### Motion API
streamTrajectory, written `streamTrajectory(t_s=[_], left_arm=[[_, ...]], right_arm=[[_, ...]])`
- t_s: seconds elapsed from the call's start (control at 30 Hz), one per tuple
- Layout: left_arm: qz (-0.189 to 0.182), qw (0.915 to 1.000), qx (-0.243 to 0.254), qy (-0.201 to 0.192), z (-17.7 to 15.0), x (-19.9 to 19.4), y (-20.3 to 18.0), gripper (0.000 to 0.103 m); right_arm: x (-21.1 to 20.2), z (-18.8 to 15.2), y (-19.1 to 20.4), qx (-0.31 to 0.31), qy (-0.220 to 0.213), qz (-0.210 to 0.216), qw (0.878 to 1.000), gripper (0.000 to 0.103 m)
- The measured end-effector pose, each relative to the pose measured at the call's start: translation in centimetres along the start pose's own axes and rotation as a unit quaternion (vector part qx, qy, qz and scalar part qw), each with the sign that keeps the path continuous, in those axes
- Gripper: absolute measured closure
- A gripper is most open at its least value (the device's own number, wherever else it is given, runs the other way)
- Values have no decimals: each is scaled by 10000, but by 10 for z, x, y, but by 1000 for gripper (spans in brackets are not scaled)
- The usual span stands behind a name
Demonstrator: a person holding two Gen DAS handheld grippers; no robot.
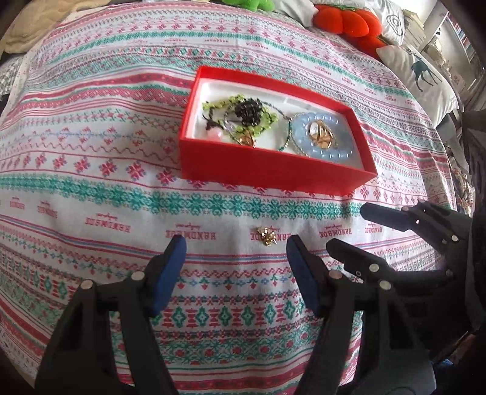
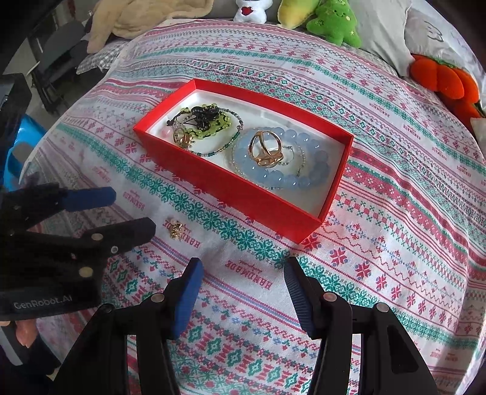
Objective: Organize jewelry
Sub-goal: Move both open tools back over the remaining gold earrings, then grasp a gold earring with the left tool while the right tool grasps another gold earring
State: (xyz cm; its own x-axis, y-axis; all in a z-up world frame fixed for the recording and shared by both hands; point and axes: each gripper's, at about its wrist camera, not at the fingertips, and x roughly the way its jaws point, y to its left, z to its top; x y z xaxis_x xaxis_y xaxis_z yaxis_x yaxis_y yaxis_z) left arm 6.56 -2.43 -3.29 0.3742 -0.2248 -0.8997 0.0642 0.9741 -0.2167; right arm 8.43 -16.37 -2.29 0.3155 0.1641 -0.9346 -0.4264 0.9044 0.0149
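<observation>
A red box (image 1: 267, 170) (image 2: 231, 188) with a white lining sits on the patterned cloth. It holds a light blue bead bracelet (image 1: 334, 152) (image 2: 303, 179), a gold ring (image 1: 320, 133) (image 2: 264, 149), a green bead string (image 1: 264, 117) (image 2: 212, 129), a black bead cluster (image 1: 249, 112) (image 2: 206, 114) and a small gold piece (image 1: 246, 140) (image 2: 182, 137). A small gold ornament (image 1: 266, 235) (image 2: 176, 230) lies loose on the cloth in front of the box. My left gripper (image 1: 237, 252) (image 2: 133, 212) is open, just short of the ornament. My right gripper (image 2: 243, 275) (image 1: 346, 228) is open and empty.
The patterned cloth (image 1: 91, 152) (image 2: 395, 243) covers a bed. Plush toys lie at the far edge: orange (image 1: 346, 21) (image 2: 443, 79) and green (image 2: 334, 21). A deer-print pillow (image 1: 422, 73) lies at the far right. A beige blanket (image 2: 145, 18) lies at the far left.
</observation>
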Motion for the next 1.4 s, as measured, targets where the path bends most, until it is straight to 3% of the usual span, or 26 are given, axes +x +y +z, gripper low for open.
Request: streamTrajectory(t_s=[0.07, 0.13, 0.2, 0.47, 0.63, 0.93, 1.0, 1.2, 1.4], left_arm=[[-37, 10000, 21, 50, 0, 5, -2, 41], [-53, 9999, 10, 112, 2, 9, -3, 60], [-117, 9998, -83, 158, 2, 14, -1, 69], [-239, 9995, -203, 103, 9, 19, -2, 70], [-126, 9997, -180, 139, 13, 28, -5, 90], [-64, 9998, -161, 125, 15, 32, -9, 92], [-54, 9998, -123, 114, 14, 33, -11, 98], [140, 9998, 114, 51, 13, 35, -21, 98], [188, 9998, 14, -42, 16, 27, -13, 98]], right_arm=[[2, 0, 0, -11, 45, -64, 10000, 46], [3, -1, -3, 27, 57, -82, 9999, 46], [3, -1, -6, 35, 36, -99, 9999, 46], [3, -5, -9, -3, 43, -208, 9998, 46], [3, -4, -5, -64, 28, -276, 9996, 46], [4, -3, 0, -179, -5, -301, 9994, 46], [3, -3, 0, -183, -17, -291, 9994, 46], [5, -3, 2, -206, -7, -220, 9995, 48], [5, 0, 8, -260, -57, -109, 9996, 49]])
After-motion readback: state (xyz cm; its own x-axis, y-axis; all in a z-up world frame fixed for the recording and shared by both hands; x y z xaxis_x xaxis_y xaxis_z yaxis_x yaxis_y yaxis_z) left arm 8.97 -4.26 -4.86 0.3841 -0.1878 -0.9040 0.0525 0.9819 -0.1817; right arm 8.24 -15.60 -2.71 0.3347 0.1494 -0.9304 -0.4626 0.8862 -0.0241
